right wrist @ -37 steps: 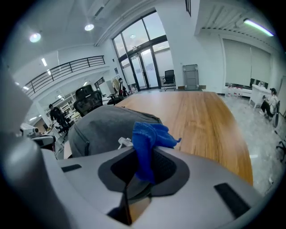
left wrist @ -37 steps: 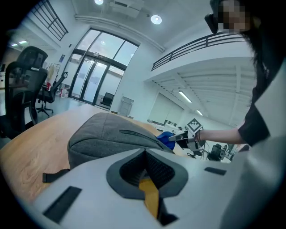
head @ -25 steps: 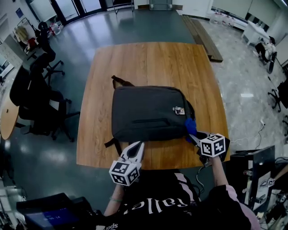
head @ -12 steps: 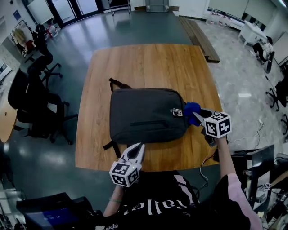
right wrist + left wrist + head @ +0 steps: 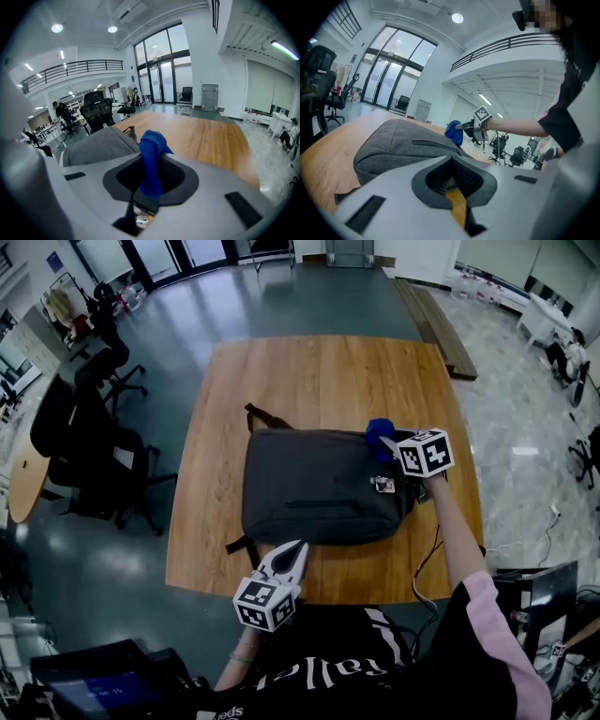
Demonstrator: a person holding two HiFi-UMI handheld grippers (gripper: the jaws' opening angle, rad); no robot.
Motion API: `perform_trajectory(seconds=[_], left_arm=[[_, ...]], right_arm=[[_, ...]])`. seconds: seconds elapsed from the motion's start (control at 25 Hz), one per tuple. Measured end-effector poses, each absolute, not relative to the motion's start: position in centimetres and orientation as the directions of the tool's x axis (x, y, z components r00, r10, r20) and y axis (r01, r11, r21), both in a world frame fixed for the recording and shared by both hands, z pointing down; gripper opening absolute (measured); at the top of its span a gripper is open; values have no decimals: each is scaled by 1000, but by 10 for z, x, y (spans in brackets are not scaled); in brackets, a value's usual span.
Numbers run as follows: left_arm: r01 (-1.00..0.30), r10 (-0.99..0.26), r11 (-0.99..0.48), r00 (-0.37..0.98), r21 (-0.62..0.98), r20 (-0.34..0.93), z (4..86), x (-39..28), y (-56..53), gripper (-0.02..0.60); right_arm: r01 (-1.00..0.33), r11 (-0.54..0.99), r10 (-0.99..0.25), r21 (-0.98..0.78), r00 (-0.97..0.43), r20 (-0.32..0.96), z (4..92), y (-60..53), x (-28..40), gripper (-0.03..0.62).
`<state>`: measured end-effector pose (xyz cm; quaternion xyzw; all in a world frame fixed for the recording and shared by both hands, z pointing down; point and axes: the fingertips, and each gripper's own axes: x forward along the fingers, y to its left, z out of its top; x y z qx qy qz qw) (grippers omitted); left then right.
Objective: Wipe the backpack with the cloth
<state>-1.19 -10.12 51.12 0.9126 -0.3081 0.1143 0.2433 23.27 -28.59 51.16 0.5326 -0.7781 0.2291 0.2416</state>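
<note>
A dark grey backpack (image 5: pixel 319 486) lies flat in the middle of the wooden table (image 5: pixel 281 381); it also shows in the left gripper view (image 5: pixel 398 145) and the right gripper view (image 5: pixel 96 145). My right gripper (image 5: pixel 386 443) is shut on a blue cloth (image 5: pixel 379 434), held at the backpack's far right corner. The cloth (image 5: pixel 151 154) sticks up between the jaws in the right gripper view. My left gripper (image 5: pixel 291 554) hangs shut at the table's near edge, holding nothing, just short of the backpack.
A black strap (image 5: pixel 258 415) trails from the backpack's far left corner and another (image 5: pixel 236 545) from its near left. Office chairs (image 5: pixel 89 442) stand left of the table. A wooden bench (image 5: pixel 436 320) lies on the floor beyond the far right.
My right gripper has carried the blue cloth from the backpack's near right corner along its right side to the far right corner. The left gripper has hardly moved.
</note>
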Motion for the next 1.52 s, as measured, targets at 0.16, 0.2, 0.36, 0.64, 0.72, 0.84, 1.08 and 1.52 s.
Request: perform_trajectory(seconds=[0.16, 0.2, 0.36, 0.64, 0.72, 0.84, 1.08, 1.52], left_arm=[[-619, -506, -689, 783, 376, 362, 511, -14, -103, -2], [-618, -503, -690, 784, 377, 363, 512, -13, -102, -2], [-603, -485, -702, 795, 380, 365, 518, -6, -98, -2], [-589, -470, -711, 804, 385, 363, 519, -4, -97, -2], [-585, -469, -714, 807, 385, 358, 519, -2, -99, -2], [-578, -463, -718, 812, 387, 355, 521, -2, -98, -2], [-586, -477, -711, 808, 390, 345, 518, -6, -99, -2], [-626, -529, -671, 779, 397, 336, 513, -29, -108, -2]], right_arm=[[-923, 341, -691, -179, -375, 618, 529, -244, 210, 67], [-920, 342, -688, -190, -383, 616, 533, -232, 206, 67], [-916, 351, -671, -194, -391, 630, 548, -178, 198, 66], [-925, 320, -661, -204, -372, 651, 553, -93, 179, 66], [-929, 288, -672, -231, -368, 643, 552, -77, 177, 66], [-928, 268, -667, -258, -372, 645, 553, -58, 171, 66], [-925, 343, -667, -166, -364, 650, 526, -87, 187, 66], [-892, 452, -740, -4, -377, 557, 472, -300, 195, 66]])
